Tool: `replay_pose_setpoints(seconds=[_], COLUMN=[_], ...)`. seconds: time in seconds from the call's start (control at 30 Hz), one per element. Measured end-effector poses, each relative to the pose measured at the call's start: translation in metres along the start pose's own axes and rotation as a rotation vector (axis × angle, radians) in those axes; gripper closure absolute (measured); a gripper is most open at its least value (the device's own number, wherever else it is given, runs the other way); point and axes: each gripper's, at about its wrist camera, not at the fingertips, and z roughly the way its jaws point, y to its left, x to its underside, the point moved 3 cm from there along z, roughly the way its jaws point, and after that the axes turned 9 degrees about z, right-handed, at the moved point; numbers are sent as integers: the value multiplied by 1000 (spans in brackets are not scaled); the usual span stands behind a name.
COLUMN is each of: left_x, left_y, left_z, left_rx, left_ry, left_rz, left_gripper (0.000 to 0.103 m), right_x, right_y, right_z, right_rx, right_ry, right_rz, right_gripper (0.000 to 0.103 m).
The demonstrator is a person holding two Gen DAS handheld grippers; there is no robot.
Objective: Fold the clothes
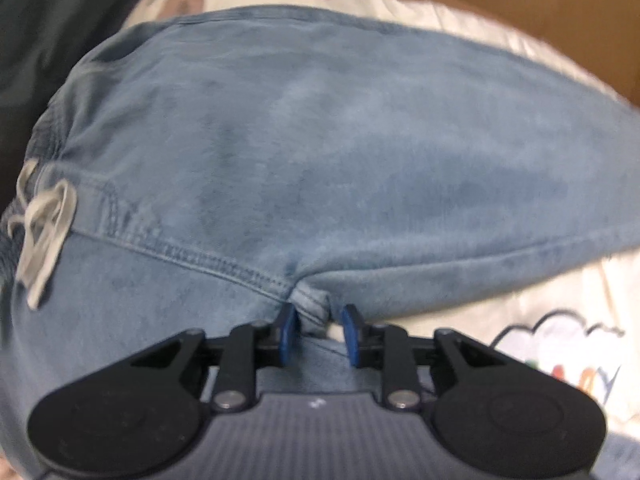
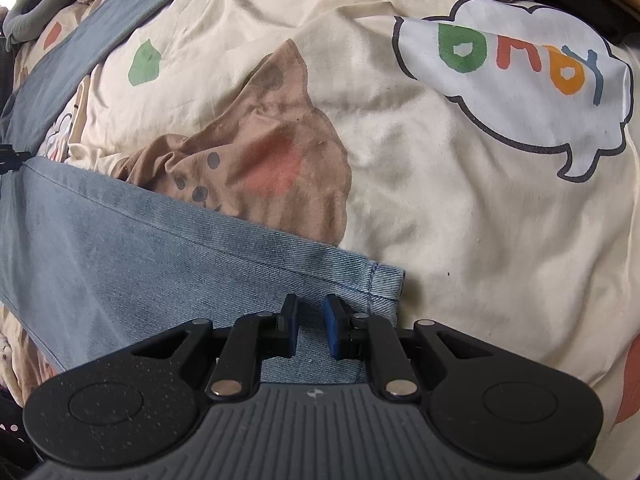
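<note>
Light blue jeans [image 1: 320, 152] lie spread over a cream printed bedsheet [image 1: 552, 320], their waistband and white drawstring [image 1: 44, 224] at the left. My left gripper [image 1: 319, 318] points down at the crotch seam. A pucker of denim sits between its blue pads [image 1: 289, 330]; it touches the left pad, and a thin gap shows at the right pad. In the right wrist view a jeans leg [image 2: 140, 248] runs in from the left and ends at its hem [image 2: 384, 284]. My right gripper [image 2: 312, 318] is shut on the denim just short of that hem.
The bedsheet [image 2: 420, 184] carries cartoon prints, among them a speech bubble [image 2: 520, 80]. A brown cardboard box [image 1: 540, 12] stands beyond the jeans at the top right. Dark fabric [image 1: 48, 40] lies at the upper left. A second denim strip [image 2: 100, 36] crosses the sheet's top left.
</note>
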Motion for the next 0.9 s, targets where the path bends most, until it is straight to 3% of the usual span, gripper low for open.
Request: replay_pose_setpoints(seconds=[0.07,0.2,0.5,0.8,0.9], left_x=[-3,-10,-6,15,31], left_y=[-1,19,50,39,36], left_z=[3,-2,-11,-26,-17], left_rx=[-14,54,163,224,219], left_ry=[22,15,-35,-76,-51], left_rz=[30,-80,-340,-317,-321], left_gripper=[83,92,92,92,92], right_x=[0,0,0,1,1], right_y=[-1,-1,-3,-5,-5], right_z=[-1,-1,-1,-2,-2], right_rx=[-4,-3,-10,-17,-19], right_ry=[-2,-3,-6,-15,-16], right_rz=[-2,-8,-8,4,6], right_gripper=[84,84,88,88,88])
